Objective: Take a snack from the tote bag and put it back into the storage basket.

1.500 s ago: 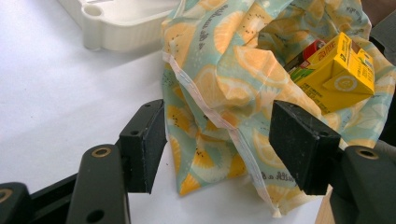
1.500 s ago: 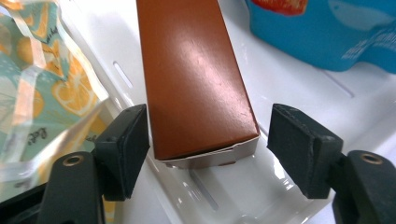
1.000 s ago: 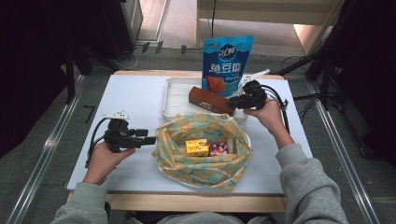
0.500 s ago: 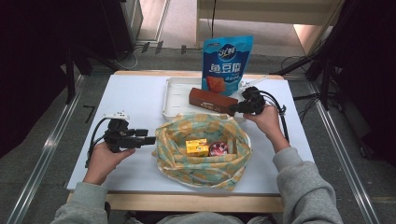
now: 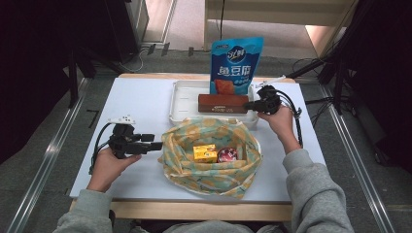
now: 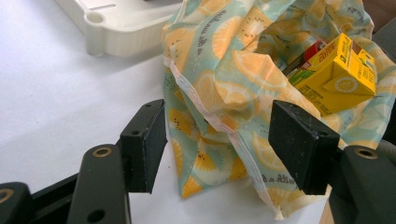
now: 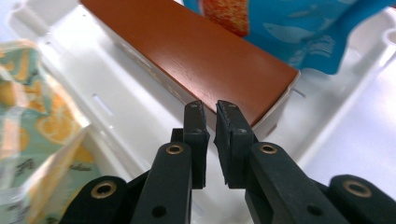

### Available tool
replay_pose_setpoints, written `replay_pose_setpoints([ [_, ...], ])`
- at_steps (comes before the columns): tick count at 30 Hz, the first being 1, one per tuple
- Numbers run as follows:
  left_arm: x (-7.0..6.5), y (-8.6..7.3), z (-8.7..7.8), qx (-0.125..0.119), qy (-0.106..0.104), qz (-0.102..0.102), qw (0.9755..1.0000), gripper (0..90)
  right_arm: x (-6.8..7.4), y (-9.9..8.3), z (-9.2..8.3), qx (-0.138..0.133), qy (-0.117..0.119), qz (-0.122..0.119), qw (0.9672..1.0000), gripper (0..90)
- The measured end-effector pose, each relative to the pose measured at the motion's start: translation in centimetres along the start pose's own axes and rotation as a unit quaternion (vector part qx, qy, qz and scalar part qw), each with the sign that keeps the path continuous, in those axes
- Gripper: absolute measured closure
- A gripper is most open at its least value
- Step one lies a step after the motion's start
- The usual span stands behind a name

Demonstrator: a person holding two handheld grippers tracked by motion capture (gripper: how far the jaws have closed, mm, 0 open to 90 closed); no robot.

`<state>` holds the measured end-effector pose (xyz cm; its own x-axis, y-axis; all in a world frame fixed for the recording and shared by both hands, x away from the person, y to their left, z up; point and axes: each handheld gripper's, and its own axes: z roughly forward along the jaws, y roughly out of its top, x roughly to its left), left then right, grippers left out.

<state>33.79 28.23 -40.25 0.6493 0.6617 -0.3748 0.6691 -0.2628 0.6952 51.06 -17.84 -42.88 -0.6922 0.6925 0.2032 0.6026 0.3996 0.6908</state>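
Right gripper (image 5: 251, 104) sat at the right end of the brown box (image 5: 223, 103), jaws nearly together with just a thin gap and nothing between them; they had just been closing. In the right gripper view the tips (image 7: 213, 114) were at the near end of the brown box (image 7: 196, 51), contact not clear. The box lay flat in the white tray (image 5: 182, 104), along its front part. Blue snack pouch (image 5: 235, 62) stood upright just behind the box, leaning at the tray's back edge, tight against the box on that side. Fabric bag (image 5: 211, 172) with the orange-slice print sat just in front of the tray, its rim close to the tray's front wall, so little room on the near side. Inside the bag: yellow carton (image 5: 204, 153) and a red round-topped item (image 5: 227, 155), side by side. Left gripper (image 5: 156, 145) rested low on the table (image 5: 136, 97) just left of the bag, jaws wide apart, holding nothing; in the left gripper view the bag's folded cloth (image 6: 219, 116) sat between and beyond the pads, untouched.
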Motion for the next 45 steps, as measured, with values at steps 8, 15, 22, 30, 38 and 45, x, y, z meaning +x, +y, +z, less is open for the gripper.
replay_pose_setpoints([
  [8, -0.6, 0.3, -0.2, -0.008, -0.001, 0.014, 0.9999, 38.8, 0.7, -0.2, -0.9, -0.002, 0.014, 0.008, 0.9999, 78.9],
  [15, -2.2, 1.2, 0.0, -0.007, -0.014, 0.039, 0.9991, 38.7, 2.0, -0.7, -2.6, -0.018, 0.034, 0.013, 0.9992, 68.5],
  [22, -3.7, 2.2, 0.5, 0.002, -0.026, 0.061, 0.9978, 38.3, 3.1, -1.7, -4.2, -0.037, 0.026, 0.014, 0.9989, 61.6],
  [30, -4.5, 3.5, 1.3, 0.014, -0.04, 0.073, 0.9964, 37.9, 4.3, -2.6, -4.7, -0.033, 0.022, 0.006, 0.9992, 55.5],
  [38, -5.5, 4.5, 2.4, 0.03, -0.052, 0.089, 0.9942, 37.0, 5.0, -3.8, -5.3, -0.033, 0.022, 0.017, 0.999, 53.8],
  [45, -6.3, 4.8, 3.4, 0.039, -0.061, 0.099, 0.9924, 36.6, 5.7, -4.7, -5.7, -0.03, 0.015, 0.012, 0.9994, 53.1],
])
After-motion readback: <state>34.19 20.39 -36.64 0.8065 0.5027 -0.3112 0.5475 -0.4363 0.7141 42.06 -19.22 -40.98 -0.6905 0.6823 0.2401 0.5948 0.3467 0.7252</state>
